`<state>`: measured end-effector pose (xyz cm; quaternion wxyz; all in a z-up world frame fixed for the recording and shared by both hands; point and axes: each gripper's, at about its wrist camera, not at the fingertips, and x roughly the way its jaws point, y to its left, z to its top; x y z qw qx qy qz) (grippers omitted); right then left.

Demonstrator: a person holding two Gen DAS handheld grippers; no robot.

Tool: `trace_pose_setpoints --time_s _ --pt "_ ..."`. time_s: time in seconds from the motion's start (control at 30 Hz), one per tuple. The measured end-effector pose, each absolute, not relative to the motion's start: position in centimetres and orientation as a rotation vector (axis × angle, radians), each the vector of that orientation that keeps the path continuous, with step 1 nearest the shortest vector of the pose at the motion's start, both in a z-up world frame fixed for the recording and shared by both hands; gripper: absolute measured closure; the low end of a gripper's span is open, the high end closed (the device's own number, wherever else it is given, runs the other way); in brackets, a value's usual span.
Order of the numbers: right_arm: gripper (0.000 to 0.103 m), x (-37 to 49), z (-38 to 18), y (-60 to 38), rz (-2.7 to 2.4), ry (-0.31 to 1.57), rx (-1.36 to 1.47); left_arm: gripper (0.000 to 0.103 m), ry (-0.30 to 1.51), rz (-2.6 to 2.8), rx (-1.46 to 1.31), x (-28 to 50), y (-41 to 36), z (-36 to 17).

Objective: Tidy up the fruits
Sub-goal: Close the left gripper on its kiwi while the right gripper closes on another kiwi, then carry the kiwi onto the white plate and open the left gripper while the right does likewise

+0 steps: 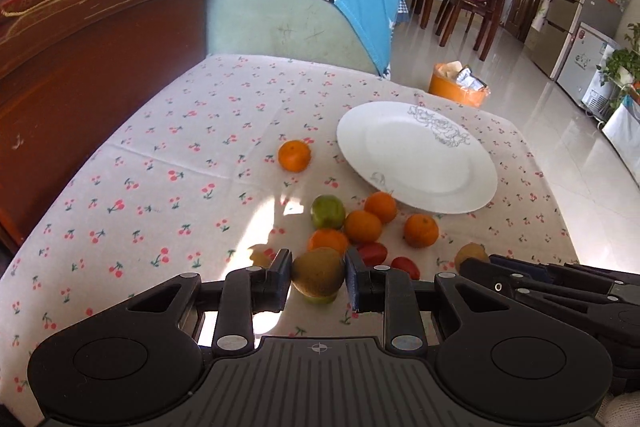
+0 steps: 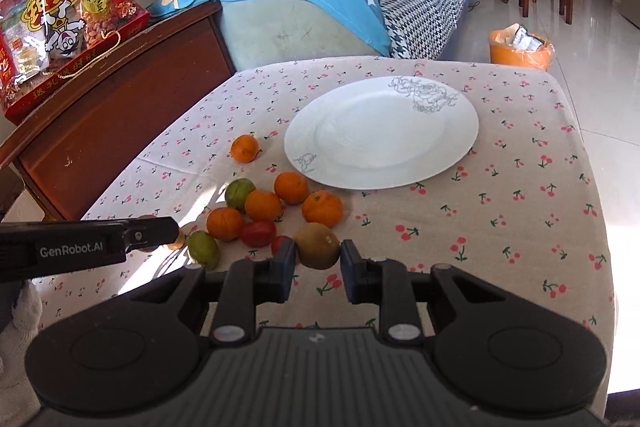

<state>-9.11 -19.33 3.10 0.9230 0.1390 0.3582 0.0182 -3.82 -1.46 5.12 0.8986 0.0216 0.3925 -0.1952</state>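
The left gripper [image 1: 318, 277] is clamping a brown kiwi [image 1: 318, 271] between its jaws, lifted just above the cherry-print bench [image 1: 160, 155]. The right gripper [image 2: 318, 257] is likewise gripping a second kiwi [image 2: 318, 245] with its jaws closed on it, near the bench's near edge. One white plate [image 2: 380, 135] is sitting empty toward the far right corner. Five oranges are lying on the cloth: one orange [image 2: 244, 148] apart toward the far left of the plate, four clustered just beside the plate's near rim. Two green fruits are showing in the right wrist view, one green fruit [image 2: 239, 193] among the oranges and another [image 2: 204, 247] nearer the left gripper. Two small red tomatoes [image 2: 258, 233] are resting at the cluster's near side.
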Motion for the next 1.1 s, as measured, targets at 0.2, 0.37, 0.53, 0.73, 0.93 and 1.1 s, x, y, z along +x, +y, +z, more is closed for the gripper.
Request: trace_pose_setpoints --time_s 0.2,0.37,0.53,0.73,0.93,1.1 --pt "0.079 -6.1 4.0 -21.6 0.074 0.765 0.277 0.078 0.792 -0.502 0.08 -0.9 -4.2 6.3" --pt "0.079 -4.0 4.3 -22.7 0.098 0.768 0.198 0.078 0.781 -0.552 0.101 1.1 -6.1 6.3" --pt "0.079 -2.1 3.1 -23.8 0.098 0.796 0.206 0.078 0.789 -0.571 0.081 2.8 -7.4 5.4" --pt "0.079 -0.9 1.9 -24.6 0.074 0.827 0.24 0.078 0.807 -0.579 0.068 4.5 -8.7 4.1" --pt "0.078 -0.4 1.7 -25.4 0.047 0.82 0.287 0.077 0.834 -0.58 0.051 5.6 -9.7 2.9" --pt "0.076 -0.1 1.6 -25.4 0.046 0.809 0.29 0.077 0.844 -0.59 0.05 5.9 -10.3 2.2"
